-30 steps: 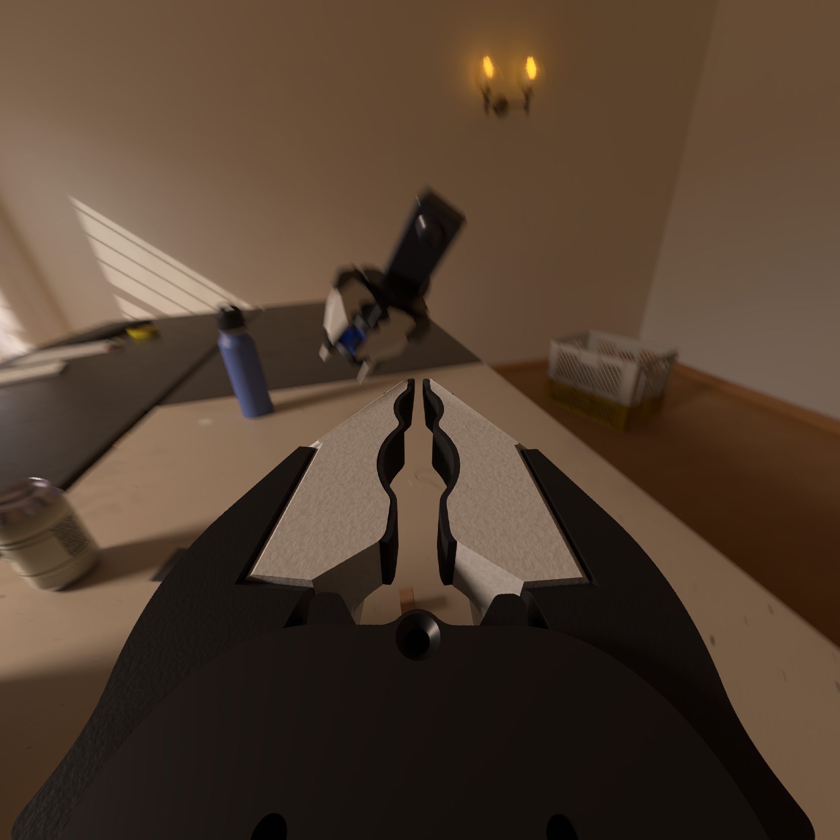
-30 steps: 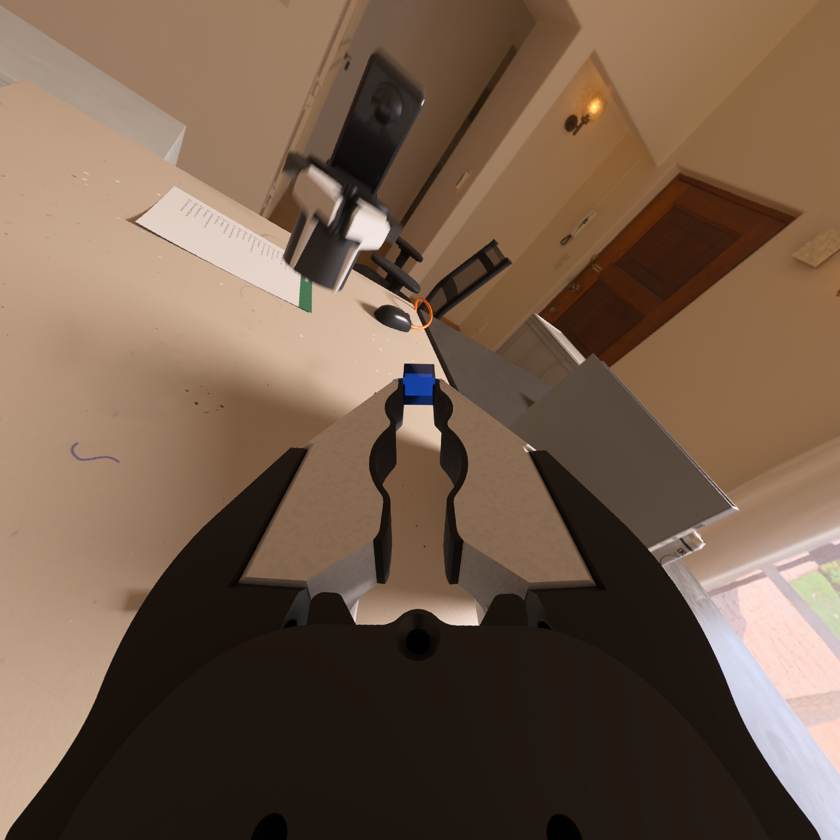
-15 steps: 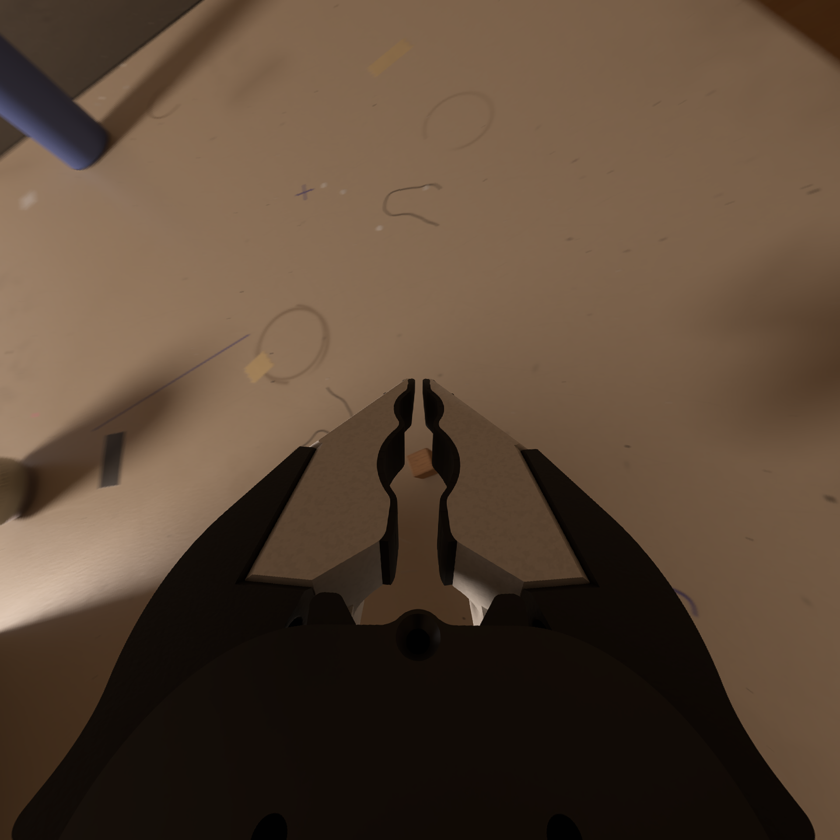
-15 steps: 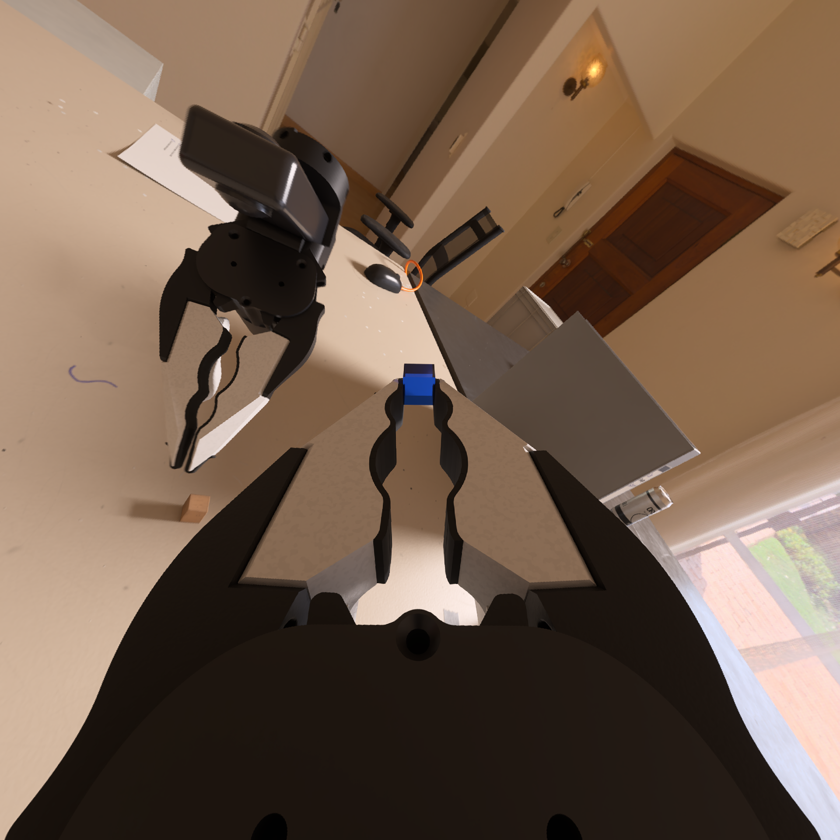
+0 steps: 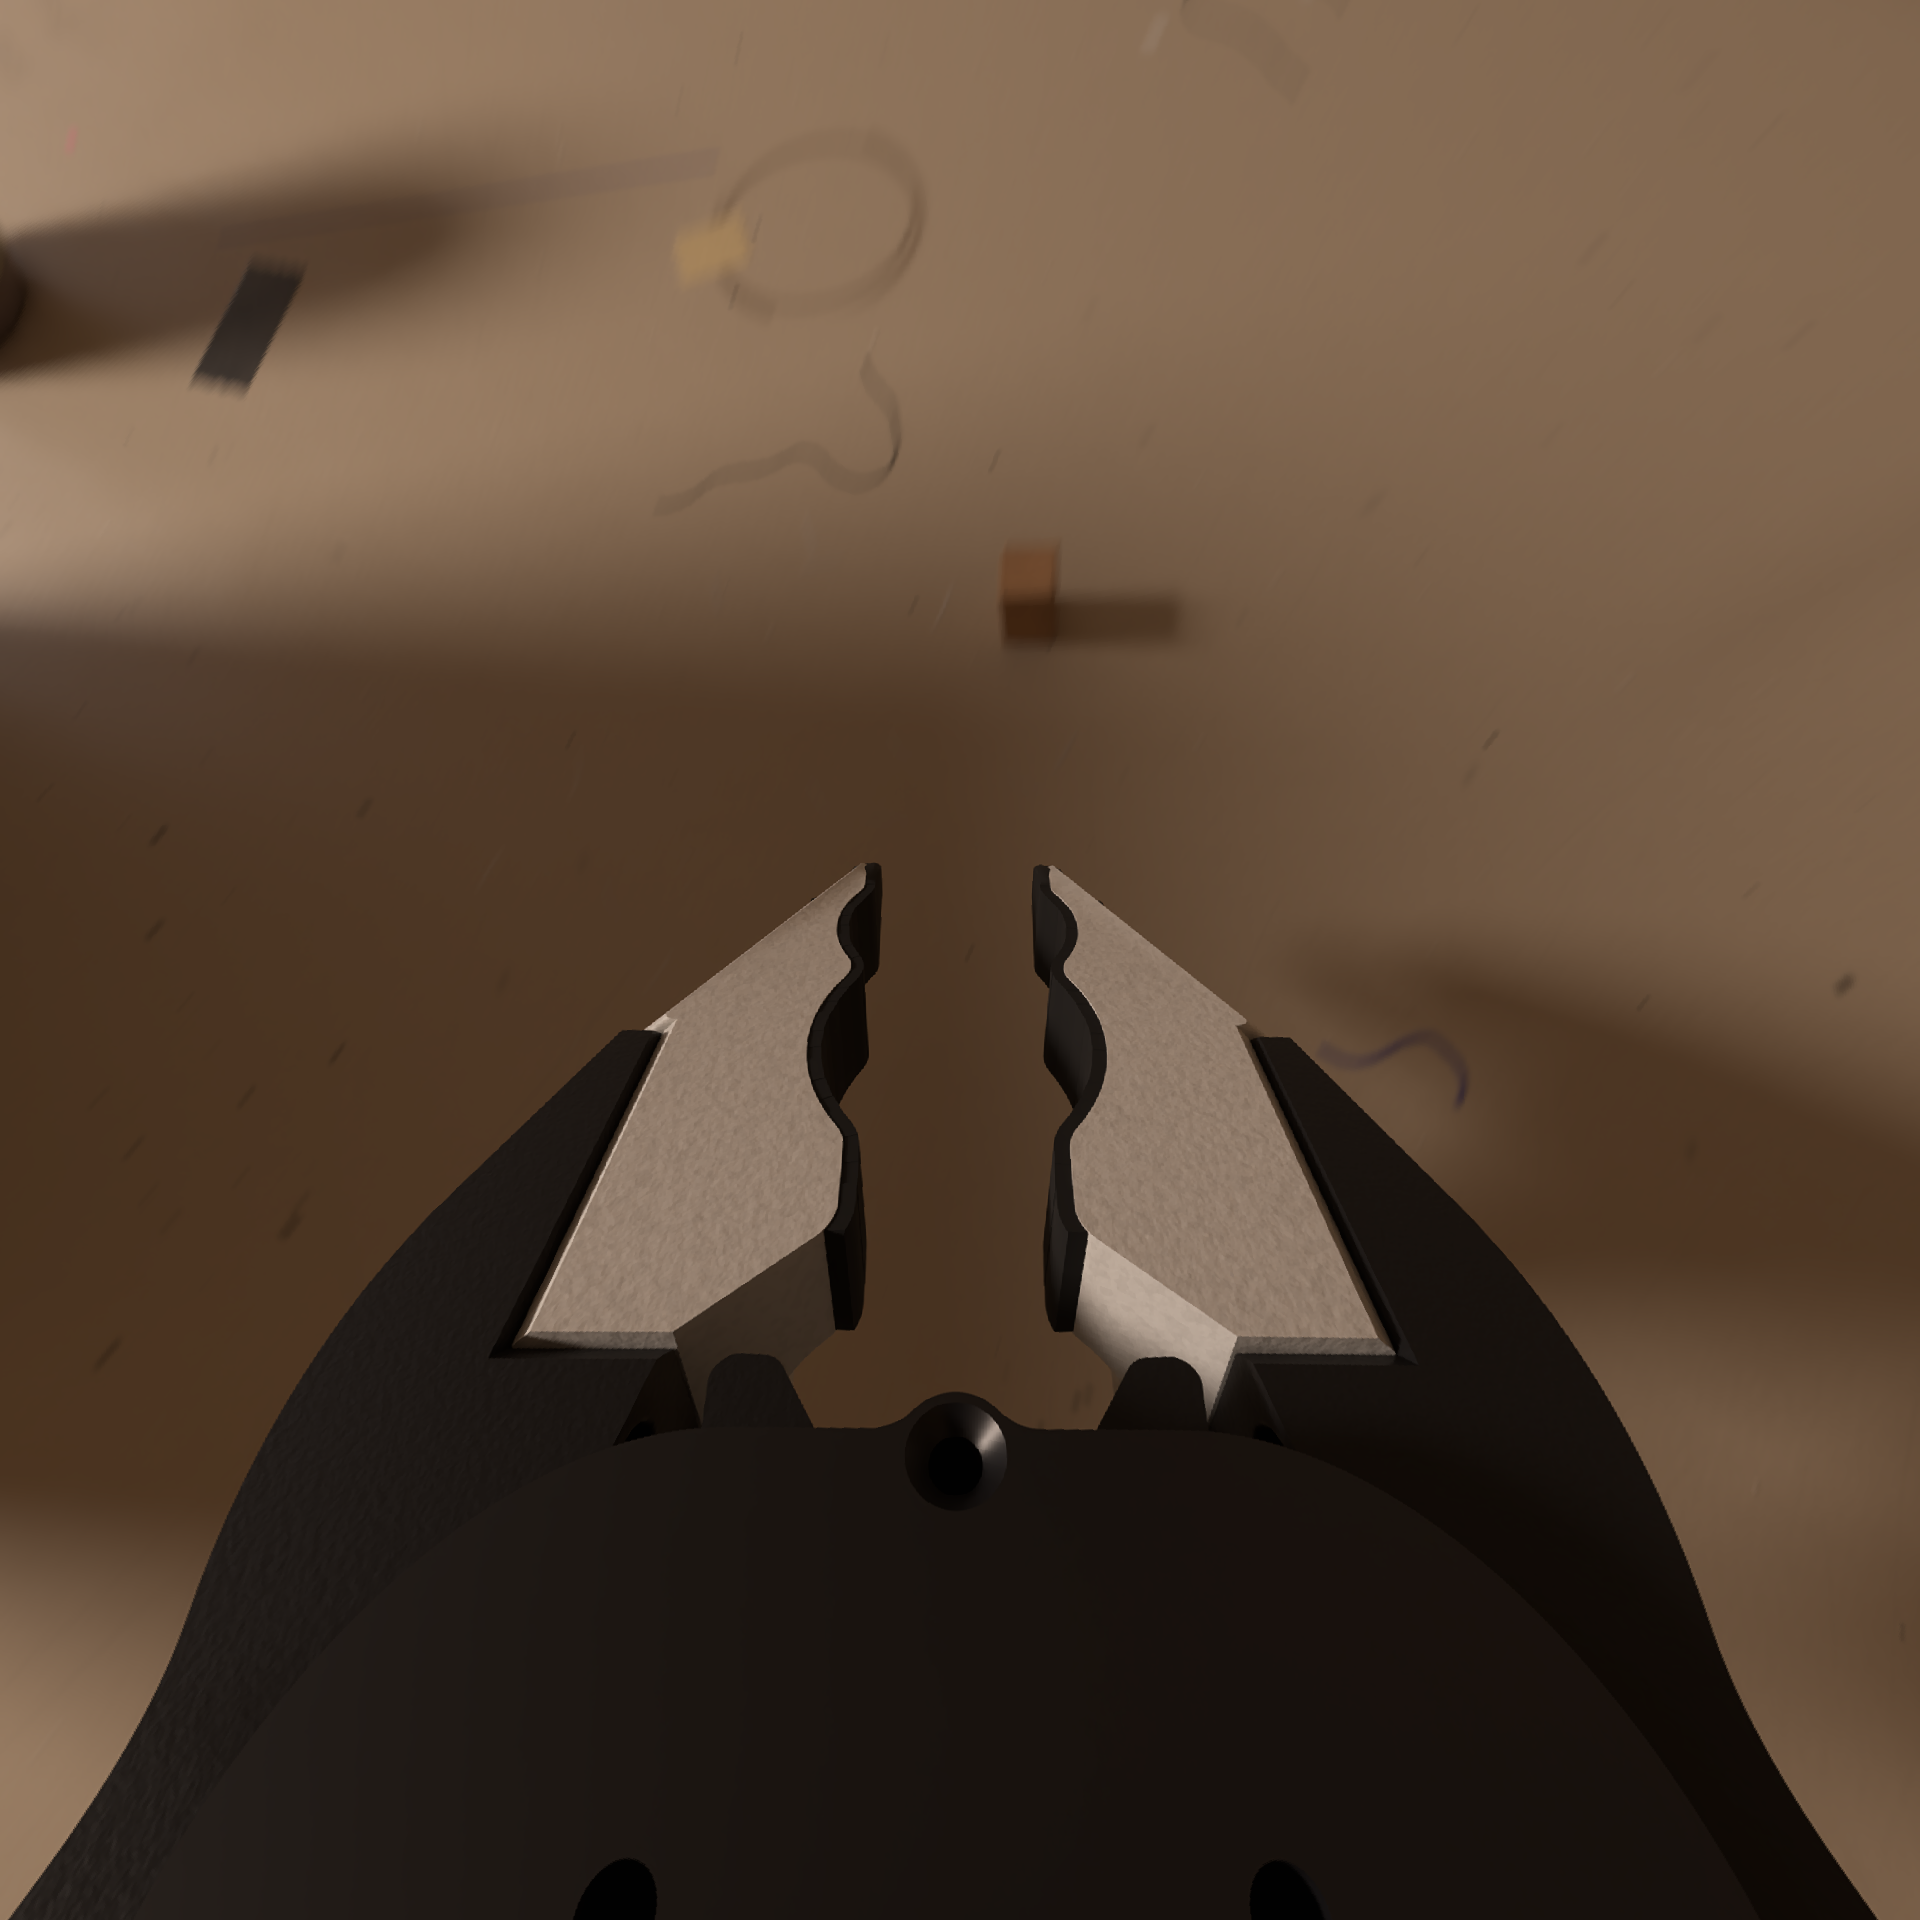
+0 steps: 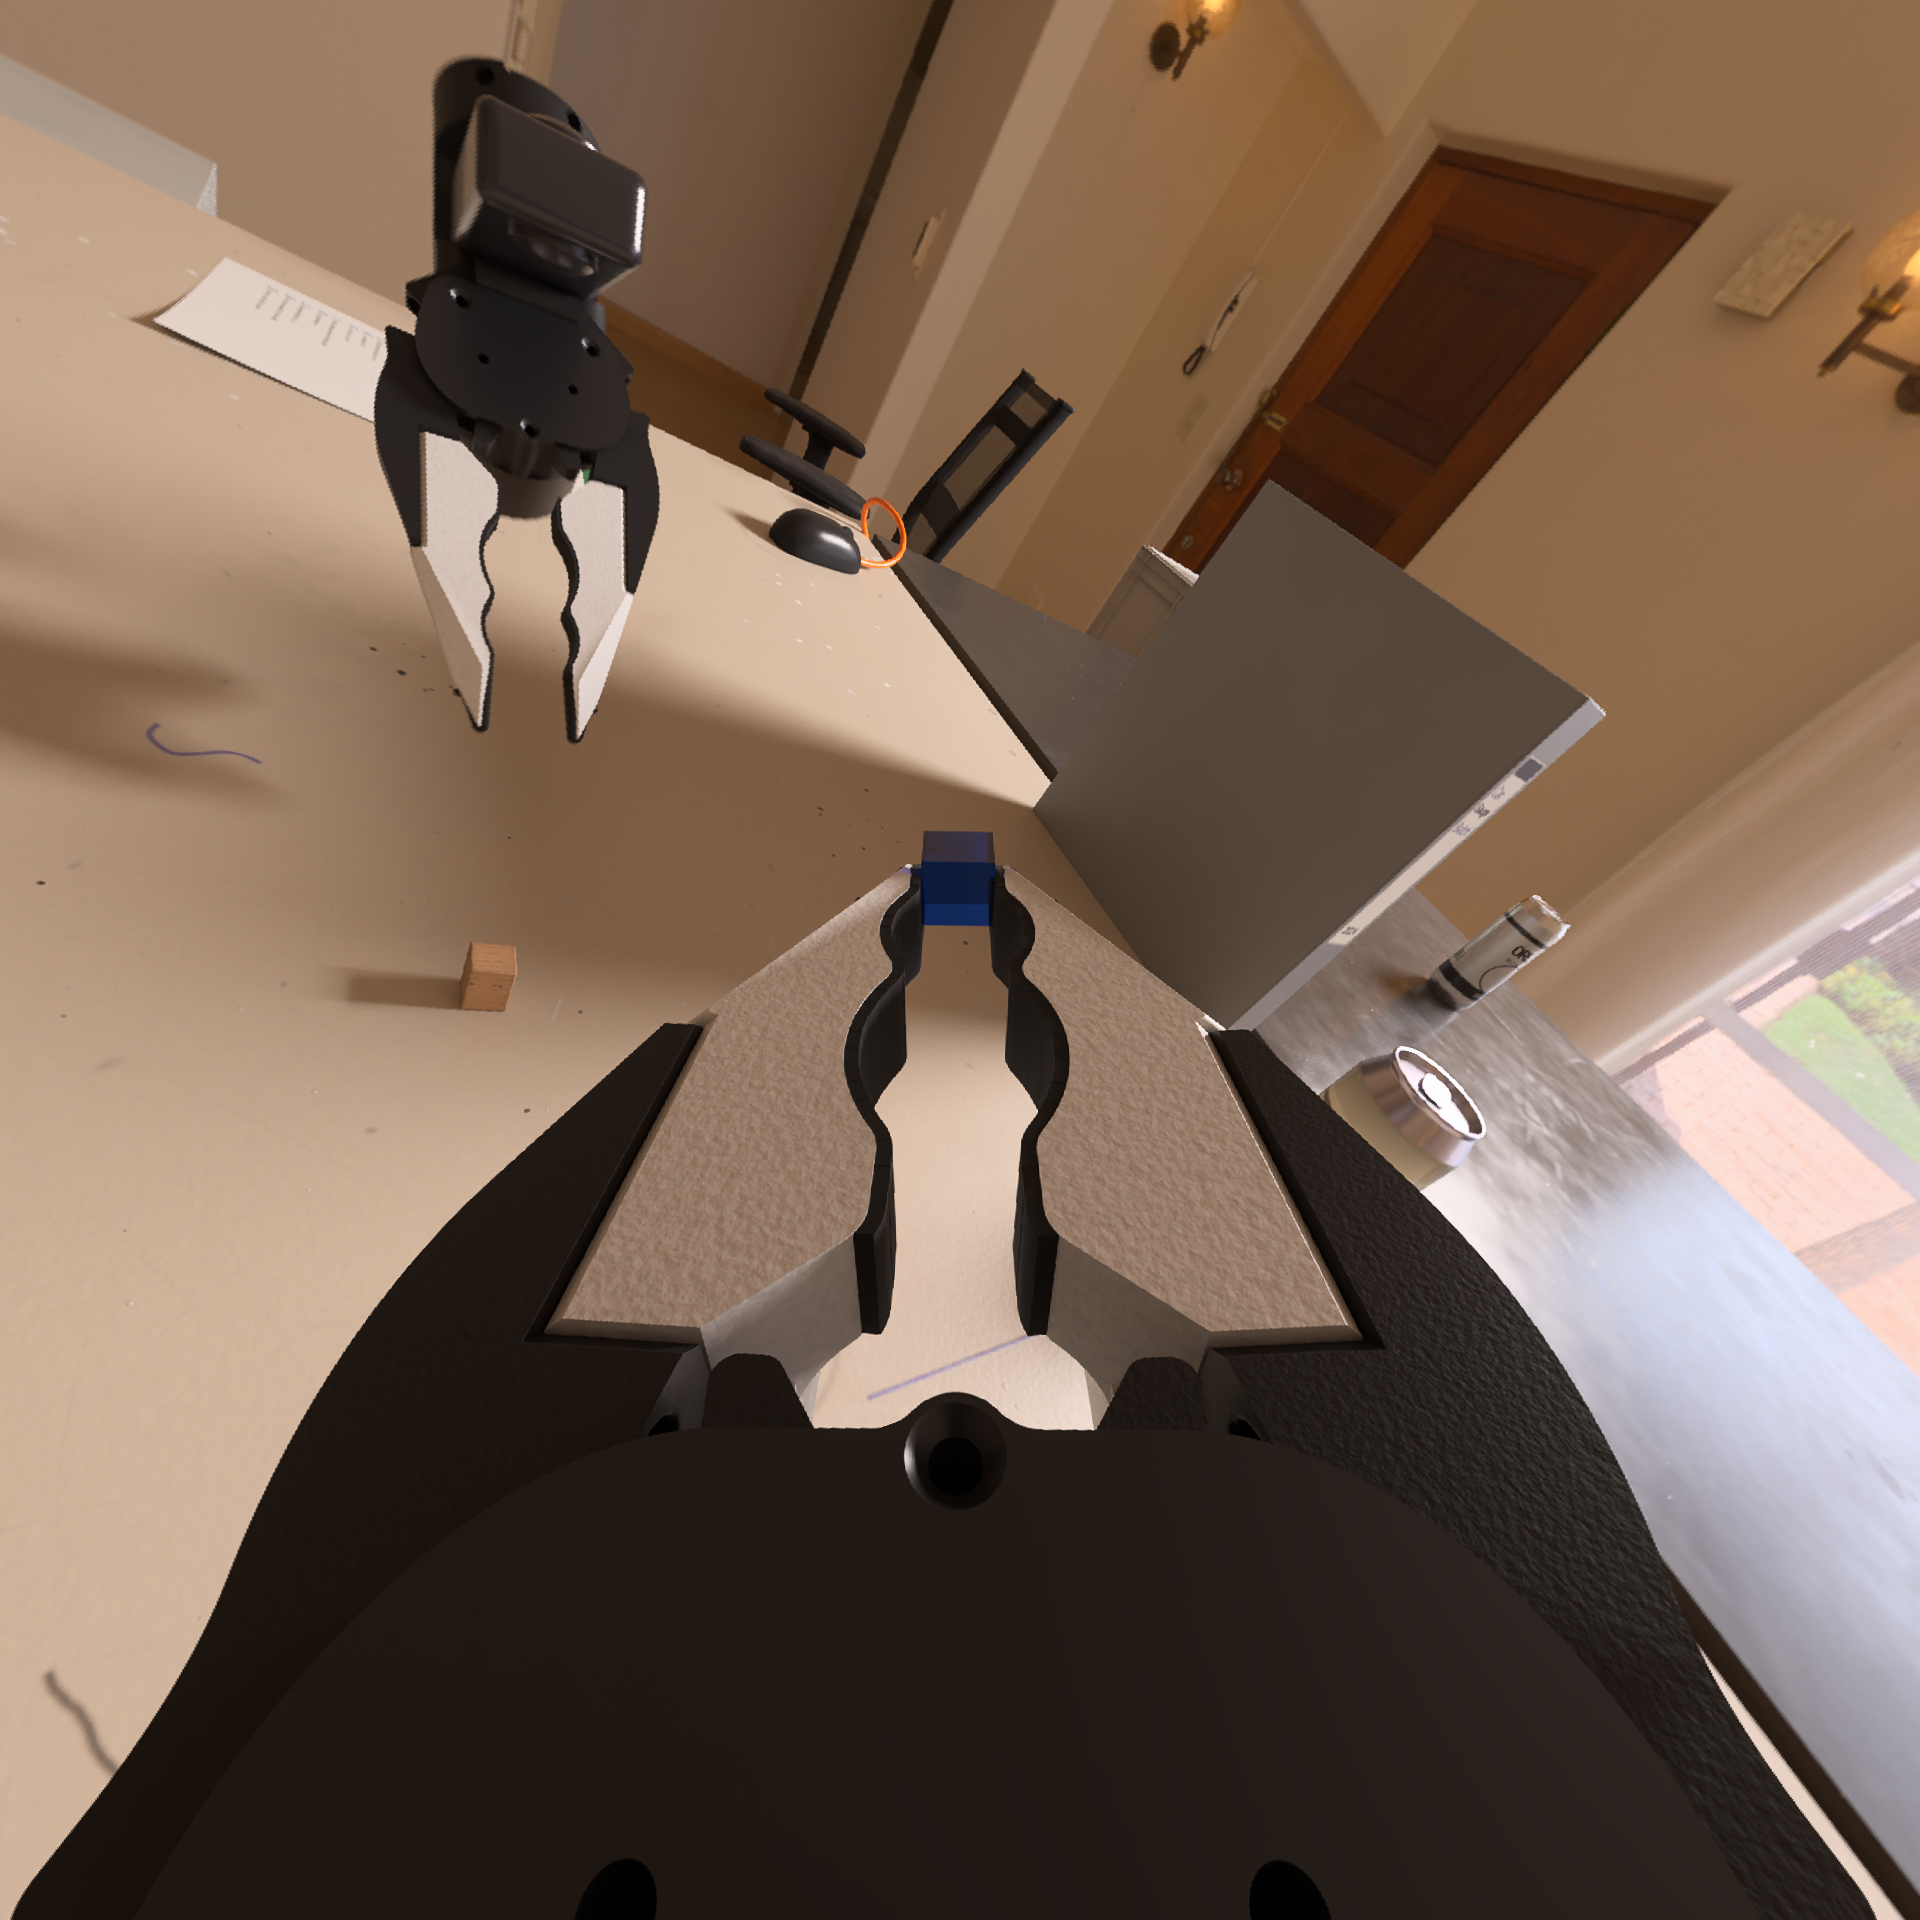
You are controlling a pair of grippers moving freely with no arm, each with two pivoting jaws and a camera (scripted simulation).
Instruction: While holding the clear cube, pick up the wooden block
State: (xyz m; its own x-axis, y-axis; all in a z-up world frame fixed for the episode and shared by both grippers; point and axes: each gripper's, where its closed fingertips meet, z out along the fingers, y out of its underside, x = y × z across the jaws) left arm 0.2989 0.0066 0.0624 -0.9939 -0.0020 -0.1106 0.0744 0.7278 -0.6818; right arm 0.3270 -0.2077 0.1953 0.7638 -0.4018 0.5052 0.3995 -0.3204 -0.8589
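Note:
A small wooden block (image 5: 1029, 595) lies on the beige table, ahead of my left gripper (image 5: 956, 883) and slightly to the right. The left gripper is open and empty, pointing down at the table from above. In the right wrist view the block (image 6: 488, 976) lies below and apart from the left gripper (image 6: 528, 727), which hangs over it with its jaws apart. My right gripper (image 6: 956, 883) is shut on a clear blue cube (image 6: 956, 883) at its fingertips, held above the table.
A black tape strip (image 5: 247, 324) and pen marks lie on the table (image 5: 1455, 416). The right wrist view shows a grey laptop (image 6: 1299, 748), a mouse (image 6: 821, 540), an orange ring (image 6: 883, 532), a paper sheet (image 6: 281, 332), a can (image 6: 1429, 1117) and a bottle (image 6: 1496, 951).
My left gripper has opened its jaws and swung so the wooden block now lies ahead of the fingertips instead of between the fingers. The right gripper still holds the cube.

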